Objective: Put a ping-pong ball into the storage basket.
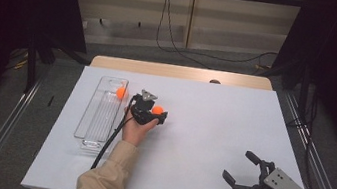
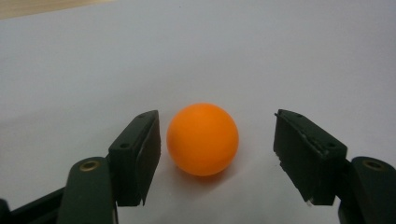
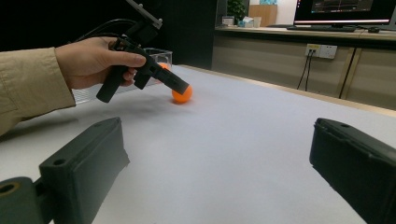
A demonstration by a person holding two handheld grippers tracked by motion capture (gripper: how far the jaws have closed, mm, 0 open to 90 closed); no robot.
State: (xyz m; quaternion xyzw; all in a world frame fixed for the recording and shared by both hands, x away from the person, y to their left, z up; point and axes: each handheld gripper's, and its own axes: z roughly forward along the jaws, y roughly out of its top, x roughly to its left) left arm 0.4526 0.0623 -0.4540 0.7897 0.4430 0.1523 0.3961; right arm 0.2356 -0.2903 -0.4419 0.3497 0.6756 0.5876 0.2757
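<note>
An orange ball (image 1: pixel 157 109) rests on the white table (image 1: pixel 215 106) left of centre. My left gripper (image 1: pixel 158 115) reaches around it from the near side. In the left gripper view the ball (image 2: pixel 202 139) sits between the two black jaws, nearer the left one, with a gap on each side, so the gripper (image 2: pixel 215 122) is open and not pressing on it. The right gripper view shows the same ball (image 3: pixel 182 94) at the tip of that gripper, held by a hand in a beige sleeve. My right gripper (image 1: pixel 238 164) stands open at the near right with nothing between its jaws.
A long clear plastic tray (image 1: pixel 97 119) lies left of the left hand, with a second orange ball (image 1: pixel 121 92) at its far end. A wooden table edge (image 1: pixel 180 71) runs along the back. Black curtains flank both sides.
</note>
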